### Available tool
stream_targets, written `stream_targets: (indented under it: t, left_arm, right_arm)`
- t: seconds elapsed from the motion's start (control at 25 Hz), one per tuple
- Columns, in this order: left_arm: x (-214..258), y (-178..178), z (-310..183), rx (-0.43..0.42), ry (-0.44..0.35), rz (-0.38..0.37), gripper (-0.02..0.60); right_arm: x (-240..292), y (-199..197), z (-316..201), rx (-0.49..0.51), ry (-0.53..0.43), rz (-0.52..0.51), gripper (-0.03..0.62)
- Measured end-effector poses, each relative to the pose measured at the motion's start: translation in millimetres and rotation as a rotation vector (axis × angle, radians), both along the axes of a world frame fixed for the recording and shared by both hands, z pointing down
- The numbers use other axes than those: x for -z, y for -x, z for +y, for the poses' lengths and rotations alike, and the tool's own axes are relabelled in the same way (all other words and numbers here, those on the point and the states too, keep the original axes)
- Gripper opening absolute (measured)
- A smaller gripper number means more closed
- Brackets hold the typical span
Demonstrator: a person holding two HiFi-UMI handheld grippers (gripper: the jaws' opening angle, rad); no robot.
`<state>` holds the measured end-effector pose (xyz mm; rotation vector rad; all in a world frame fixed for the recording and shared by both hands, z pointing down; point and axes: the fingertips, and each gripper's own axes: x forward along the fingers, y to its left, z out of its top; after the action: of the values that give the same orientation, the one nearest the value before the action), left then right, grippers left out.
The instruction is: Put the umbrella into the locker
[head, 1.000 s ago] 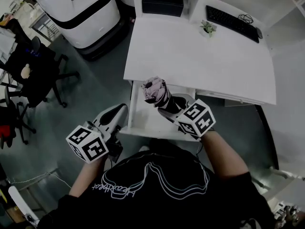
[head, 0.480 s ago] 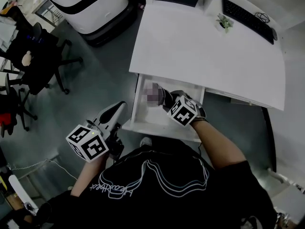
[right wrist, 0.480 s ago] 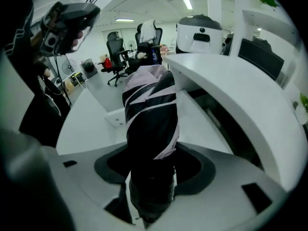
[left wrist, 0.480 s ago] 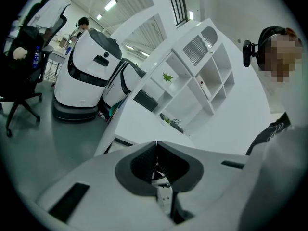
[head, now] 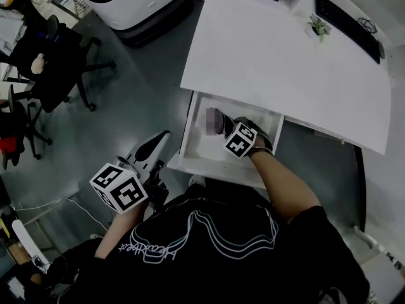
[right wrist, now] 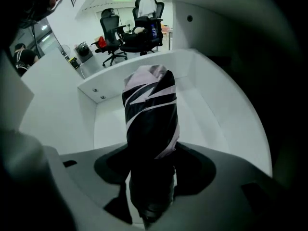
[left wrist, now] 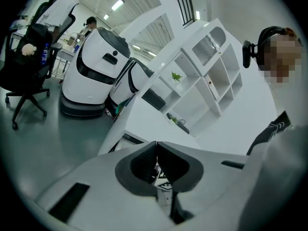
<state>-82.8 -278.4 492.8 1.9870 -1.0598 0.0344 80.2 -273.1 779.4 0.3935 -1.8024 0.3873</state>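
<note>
Clamping folded umbrella (right wrist: pixel 150 119), right hand-held gripper (right wrist: pixel 150 179) inside drawer (right wrist: pixel 204 112), left hand-held gripper (left wrist: pixel 156 150) pinched closed

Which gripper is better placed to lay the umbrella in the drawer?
The right gripper: it holds the folded umbrella inside the open drawer; the left gripper, shut and empty, hangs outside it.

The right hand-held gripper (head: pixel 226 128) holds the umbrella (head: pixel 214 120) inside the open drawer (head: pixel 199 148).

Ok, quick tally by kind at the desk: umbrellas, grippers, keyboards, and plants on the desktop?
umbrella: 1
grippers: 2, left gripper and right gripper
keyboard: 1
plant: 1
total: 5
</note>
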Motion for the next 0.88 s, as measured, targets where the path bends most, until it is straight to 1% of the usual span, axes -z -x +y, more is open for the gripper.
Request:
stream_targets:
  t: [0.16,0.4,0.56,0.6,0.68,0.76,0.84,0.88]
  left_arm:
    - [-6,1,2,0.004,0.009,-0.003,0.006]
    - [-15,0,10,0.01,0.032,0.006,0.005]
    - [-17,1,10,0.01,0.029,0.012,0.006]
    - [-16,1,10,0.01,0.029,0.014,0.006]
    - [-14,0,11,0.003,0.025,0.013,0.006]
    - [-12,-3,10,-0.008,0.018,0.016,0.006]
    - [-9,-6,9,-0.014,0.013,0.029,0.006]
    - [-7,-7,9,-0.018,0.008,0.037,0.006]
  right_arm:
    - [-15,-3,-1,-0.004,0.005,0.023,0.248]
    - [-20,-3,1,-0.006,-0.013,0.004,0.259]
    - [-20,-2,1,-0.039,0.014,-0.025,0.272]
    - [-20,-2,1,-0.047,0.024,-0.036,0.286]
    - [-16,0,0,-0.068,0.04,-0.061,0.347]
    - [-9,-1,-2,-0.101,0.044,-0.084,0.39]
    - [1,-6,-5,-0.141,0.029,-0.104,0.42]
    - [7,-9,-7,-0.156,0.014,-0.113,0.423]
